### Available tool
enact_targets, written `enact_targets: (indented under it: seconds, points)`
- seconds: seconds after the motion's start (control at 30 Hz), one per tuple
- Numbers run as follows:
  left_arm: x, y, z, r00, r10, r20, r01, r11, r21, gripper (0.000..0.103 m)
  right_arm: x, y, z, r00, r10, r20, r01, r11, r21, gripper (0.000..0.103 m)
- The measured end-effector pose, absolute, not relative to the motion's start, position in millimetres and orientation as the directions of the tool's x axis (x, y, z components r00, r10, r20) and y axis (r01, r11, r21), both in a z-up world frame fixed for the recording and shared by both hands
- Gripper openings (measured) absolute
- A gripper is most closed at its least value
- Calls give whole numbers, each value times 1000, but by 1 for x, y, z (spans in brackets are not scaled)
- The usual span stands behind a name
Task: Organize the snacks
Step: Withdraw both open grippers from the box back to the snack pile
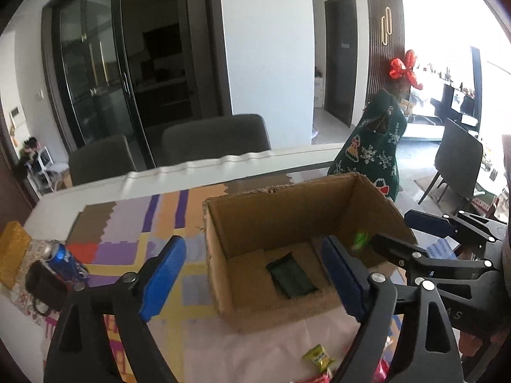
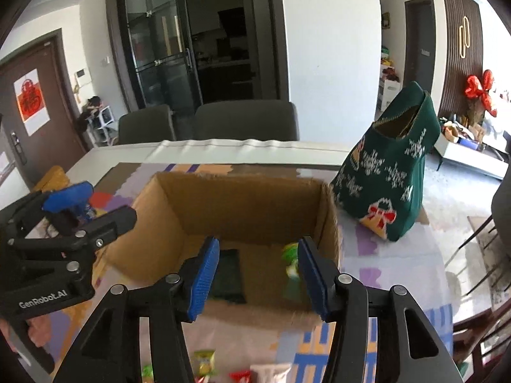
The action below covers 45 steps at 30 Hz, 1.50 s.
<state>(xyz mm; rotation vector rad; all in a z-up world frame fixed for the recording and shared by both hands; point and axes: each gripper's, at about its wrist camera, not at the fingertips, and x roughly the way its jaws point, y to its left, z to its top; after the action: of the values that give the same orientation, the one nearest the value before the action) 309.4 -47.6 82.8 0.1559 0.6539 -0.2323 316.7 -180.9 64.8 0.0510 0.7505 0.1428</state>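
An open cardboard box (image 1: 271, 217) (image 2: 249, 204) stands on the patterned tablecloth. A dark green packet (image 1: 293, 279) (image 2: 228, 274) lies flat on its floor. My left gripper (image 1: 254, 276) is open over the box's near left part, with nothing between its blue pads. My right gripper (image 2: 260, 274) is open over the box's near right part. A blurred light green snack (image 2: 292, 258) (image 1: 361, 239) is in the air just inside the right pad, not pinched. Each gripper shows in the other's view: the right (image 1: 391, 227), the left (image 2: 110, 201).
A green knitted Christmas bag (image 1: 373, 146) (image 2: 389, 172) stands right of the box. Left of it lie a blue can (image 1: 64, 261), a dark mug (image 1: 41, 284) and a yellow block (image 1: 12, 255). Loose snacks, one yellow-green packet (image 1: 317, 356) (image 2: 204, 362), lie at the table's near edge. Chairs stand behind.
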Motion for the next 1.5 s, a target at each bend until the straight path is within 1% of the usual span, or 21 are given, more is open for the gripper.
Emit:
enact_targets:
  seconds: [0.13, 0.2, 0.27, 0.57, 0.73, 0.93, 1.03, 1.27, 1.5]
  points:
    - [279, -44, 85, 787, -164, -595, 268, 959, 91, 90, 292, -178, 65, 732, 156, -663, -122, 988, 98, 59]
    - [264, -40, 85, 793, -166, -586, 271, 958, 96, 91, 278, -176, 65, 741, 155, -653, -125, 988, 94, 63]
    - [250, -35, 82, 794, -171, -583, 276, 957, 95, 94, 263, -173, 65, 751, 153, -642, -128, 988, 86, 65]
    - [196, -13, 58, 767, -161, -621, 274, 957, 91, 95, 210, -156, 57, 766, 147, -625, -147, 988, 52, 75]
    - [169, -2, 48, 758, -157, -633, 254, 965, 65, 97, 186, -150, 47, 762, 137, -632, -143, 989, 42, 77]
    - [139, 4, 33, 754, -142, -641, 238, 969, 65, 98, 158, -142, 37, 759, 118, -641, -142, 990, 14, 77]
    - [130, 7, 24, 737, -148, -660, 235, 971, 44, 98, 145, -140, 30, 755, 118, -645, -143, 990, 14, 77]
    - [115, 14, -6, 673, -163, -721, 208, 978, -26, 99, 124, -139, 8, 718, 137, -682, -131, 990, 61, 77]
    - [116, 21, -36, 618, -163, -769, 160, 984, -80, 99, 118, -137, -17, 678, 110, -726, -111, 993, 47, 77]
